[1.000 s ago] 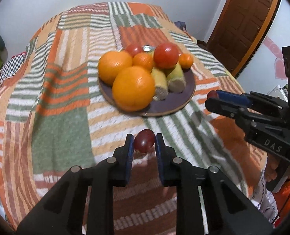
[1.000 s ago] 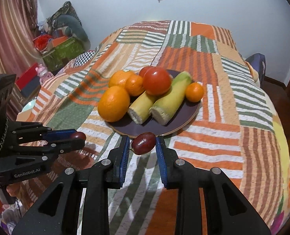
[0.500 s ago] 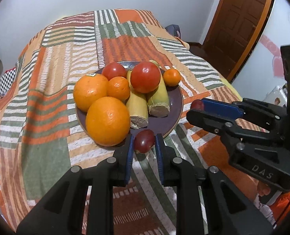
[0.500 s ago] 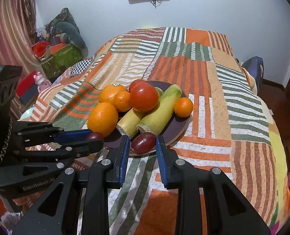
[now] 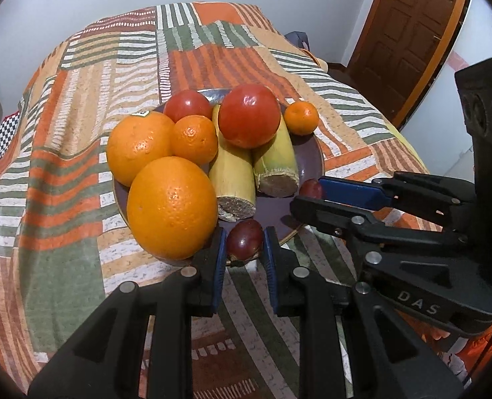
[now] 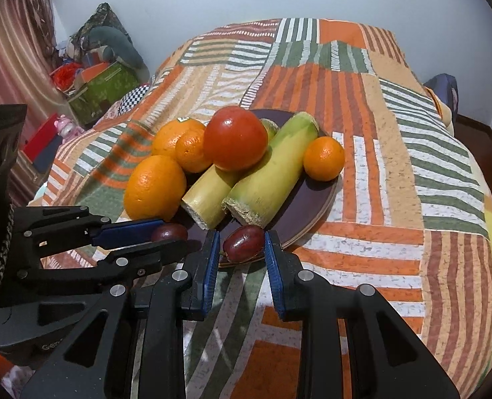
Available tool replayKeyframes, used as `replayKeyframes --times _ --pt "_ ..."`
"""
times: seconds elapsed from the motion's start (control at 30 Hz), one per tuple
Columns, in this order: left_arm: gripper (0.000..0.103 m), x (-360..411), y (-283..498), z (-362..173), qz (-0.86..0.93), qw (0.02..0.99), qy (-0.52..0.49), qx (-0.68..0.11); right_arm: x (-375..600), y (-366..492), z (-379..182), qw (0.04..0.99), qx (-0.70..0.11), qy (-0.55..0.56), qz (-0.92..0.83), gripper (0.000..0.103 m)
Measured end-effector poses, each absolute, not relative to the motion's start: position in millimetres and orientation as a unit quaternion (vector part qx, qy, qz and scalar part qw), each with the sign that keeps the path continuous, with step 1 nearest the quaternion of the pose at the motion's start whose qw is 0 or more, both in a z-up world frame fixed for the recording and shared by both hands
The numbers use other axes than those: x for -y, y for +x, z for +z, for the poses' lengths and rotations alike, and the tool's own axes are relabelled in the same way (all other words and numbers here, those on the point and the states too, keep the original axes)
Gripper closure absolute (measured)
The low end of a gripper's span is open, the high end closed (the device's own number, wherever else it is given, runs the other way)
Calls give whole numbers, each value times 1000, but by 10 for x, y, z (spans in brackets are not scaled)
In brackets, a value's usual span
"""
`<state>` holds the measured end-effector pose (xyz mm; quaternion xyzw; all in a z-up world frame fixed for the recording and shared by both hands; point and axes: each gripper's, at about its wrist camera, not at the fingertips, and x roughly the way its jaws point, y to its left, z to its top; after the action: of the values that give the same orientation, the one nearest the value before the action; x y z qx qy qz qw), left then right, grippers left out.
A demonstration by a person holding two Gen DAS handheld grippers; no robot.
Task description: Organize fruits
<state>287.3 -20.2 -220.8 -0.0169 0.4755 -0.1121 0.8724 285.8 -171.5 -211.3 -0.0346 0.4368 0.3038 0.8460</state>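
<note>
A dark purple plate [image 5: 309, 163] on the patchwork bedspread holds oranges [image 5: 171, 206], small mandarins [image 5: 301, 118], two tomatoes [image 5: 248, 114] and two cut sugarcane pieces [image 5: 274, 163]. My left gripper [image 5: 245, 242] is shut on a dark red grape [image 5: 245, 238] at the plate's near rim. My right gripper [image 6: 242, 242] is shut on another red grape [image 6: 243, 238] over the plate's front edge. Each gripper shows in the other's view, the right one [image 5: 307, 193] and the left one [image 6: 169, 232], both close together beside the plate.
The bedspread [image 6: 379, 133] covers a bed. A wooden door [image 5: 409, 33] stands at the right. Boxes and clutter [image 6: 96, 76] sit on the floor to the left by a curtain. The white wall is behind the bed.
Both grippers have moved forward with their grapes, from over the bedspread to the plate's near rim. The fruit on the plate has not moved.
</note>
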Motion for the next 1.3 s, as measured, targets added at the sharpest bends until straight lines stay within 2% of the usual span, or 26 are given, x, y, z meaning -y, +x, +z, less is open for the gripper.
replayKeyframes --times 0.3,0.4,0.47,0.53,0.7,0.93,1.3 --pt "80 163 2918 -2285 -113 863 -34 -492 1717 2898 -2124 844 -438 -38 306 77" --pt "79 160 2900 -2278 -112 861 -35 -495 1709 2908 -2119 844 -440 -44 303 73" --pt "77 162 2880 -2262 -112 861 -34 -494 1719 2916 -2116 845 -440 -46 299 68" --pt "72 159 2845 -2240 -112 862 -34 -494 1745 2901 -2105 846 -438 -44 300 68" --pt "71 137 2655 -2035 -95 879 -22 -466 1812 2799 -1972 856 -424 -42 295 68" --pt "71 -22 2198 -1318 -68 921 -35 -382 1991 2429 -1402 891 -354 -35 283 67" --pt "70 -65 1075 -59 -39 979 -29 -197 2313 1510 -301 939 -198 -3 280 67"
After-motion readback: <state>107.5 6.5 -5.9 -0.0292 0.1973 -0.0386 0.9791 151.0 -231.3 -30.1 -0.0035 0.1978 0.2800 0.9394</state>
